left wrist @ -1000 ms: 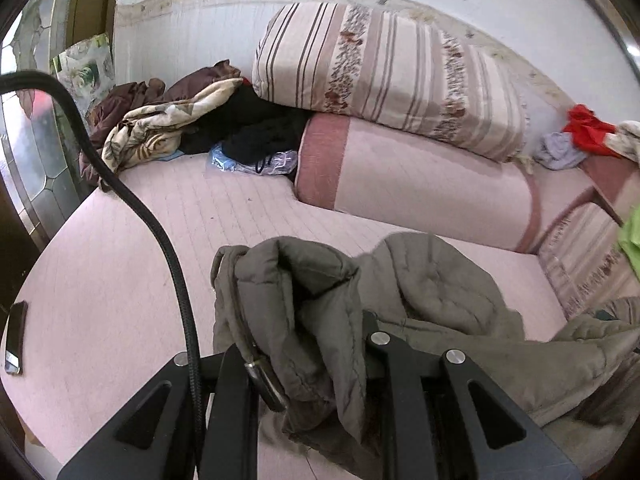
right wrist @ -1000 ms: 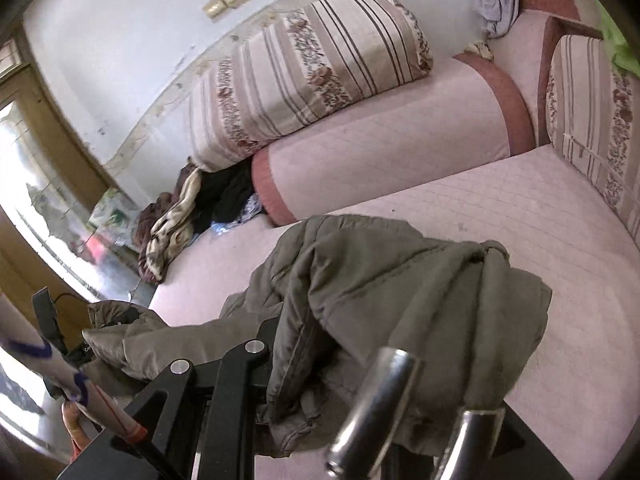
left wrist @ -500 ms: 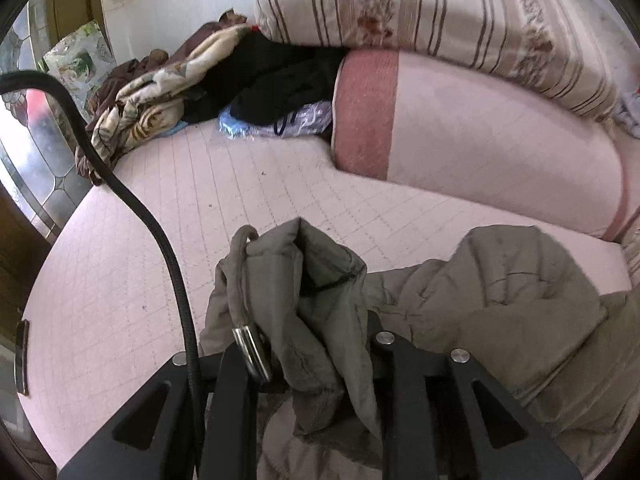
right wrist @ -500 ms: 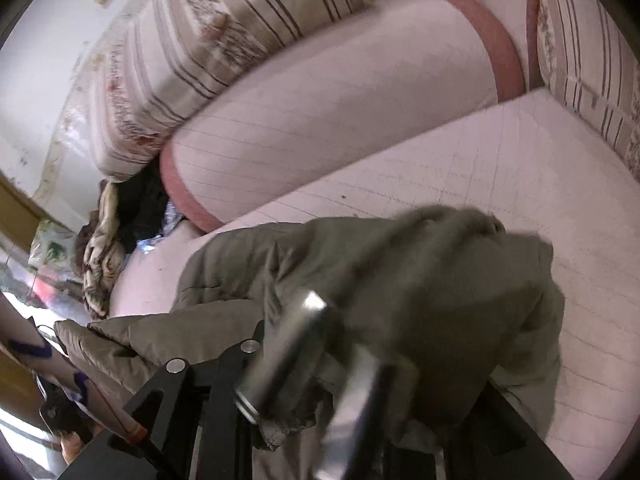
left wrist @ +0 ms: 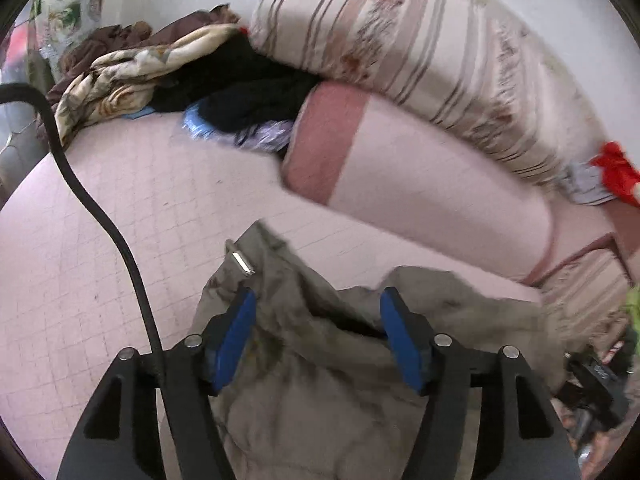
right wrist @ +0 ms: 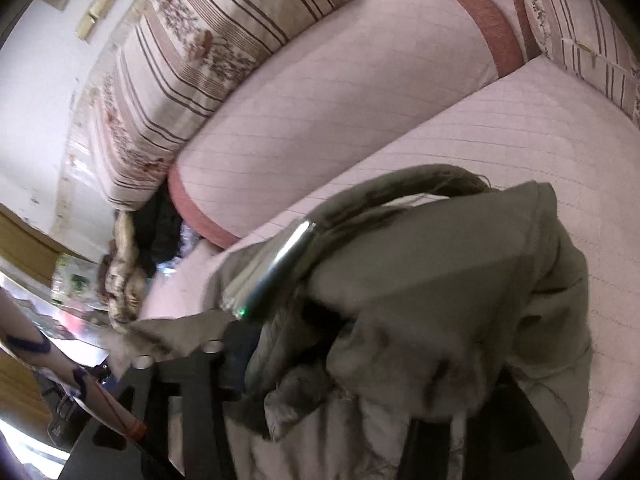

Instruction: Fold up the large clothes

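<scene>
Jacket point(left wrist: 320, 380): olive, padded, lying bunched on pink bed point(left wrist: 100, 240). Change: both tongs were clamped on fabric a second ago, now letting go, jaws opening. Judged: fold laid down, release step; next regrip likely. Left gripper point(left wrist: 318, 316): blue pads spread, cloth between, not pressed. Right gripper point(right wrist: 360, 364): largely buried under heaped fabric, jaws parting; metal toggle point(right wrist: 276, 264) above.

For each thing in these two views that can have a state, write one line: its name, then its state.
Olive jacket: crumpled on the pink mattress, not yet folded.
Left tool: jaws opening, jacket fabric between the blue pads, not pinched.
Right tool: jaws opening, mostly buried under jacket fabric.
Clothes pile: heaped, unfolded.
</scene>
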